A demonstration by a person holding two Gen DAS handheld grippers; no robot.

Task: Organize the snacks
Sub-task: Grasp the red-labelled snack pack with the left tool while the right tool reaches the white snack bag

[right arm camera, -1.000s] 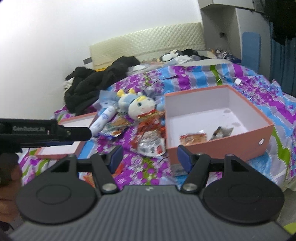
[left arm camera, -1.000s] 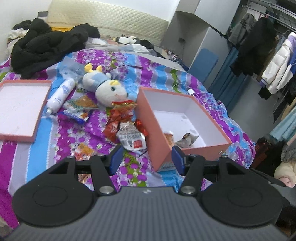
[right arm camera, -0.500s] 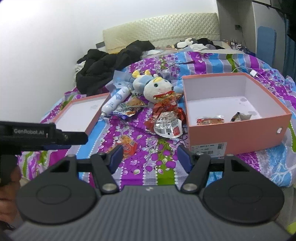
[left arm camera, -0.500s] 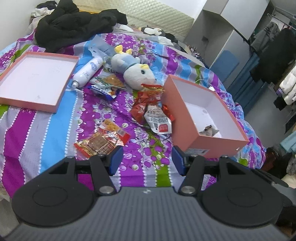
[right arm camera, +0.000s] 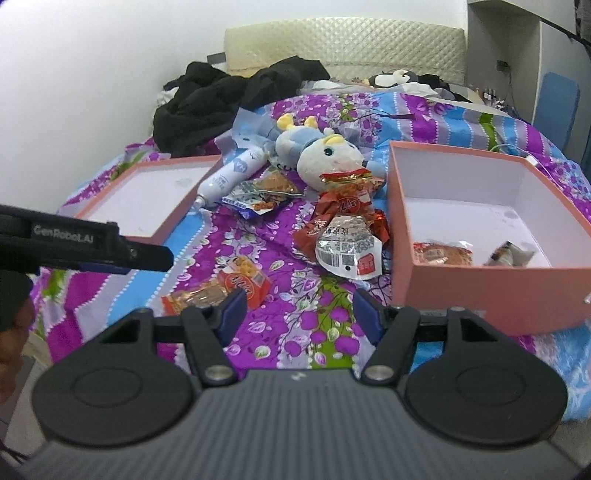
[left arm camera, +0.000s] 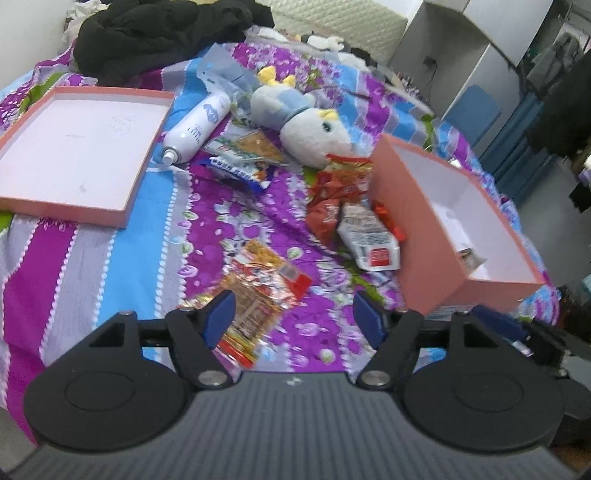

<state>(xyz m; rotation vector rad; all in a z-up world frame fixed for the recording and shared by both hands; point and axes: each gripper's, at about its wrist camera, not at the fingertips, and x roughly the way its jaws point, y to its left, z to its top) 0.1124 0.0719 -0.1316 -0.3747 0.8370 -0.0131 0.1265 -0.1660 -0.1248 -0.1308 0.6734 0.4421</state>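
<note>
Snack packets lie scattered on a purple flowered bedspread. An orange-red packet [left arm camera: 258,291] [right arm camera: 221,286] lies nearest, just ahead of my left gripper [left arm camera: 293,319], whose jaws are opening with nothing between the pads. A white packet [left arm camera: 369,240] [right arm camera: 347,251] and red wrappers [left arm camera: 338,184] [right arm camera: 343,203] lie beside the pink box [left arm camera: 424,236] [right arm camera: 491,284], which holds two packets [right arm camera: 441,253]. My right gripper [right arm camera: 297,310] hovers open and empty over the bedspread. The left gripper's arm [right arm camera: 92,247] shows in the right wrist view.
The pink box lid [left arm camera: 122,218] [right arm camera: 170,221] lies open side up at the left. A white spray bottle [left arm camera: 195,125], a plush toy [left arm camera: 310,125] [right arm camera: 325,155] and a blue-edged packet [left arm camera: 240,162] sit behind the snacks. Black clothes [left arm camera: 159,29] are piled at the head.
Both grippers have dropped closer to the bedspread and swung left, bringing the orange-red packet in front of the left one. The left jaws stand wider than before.
</note>
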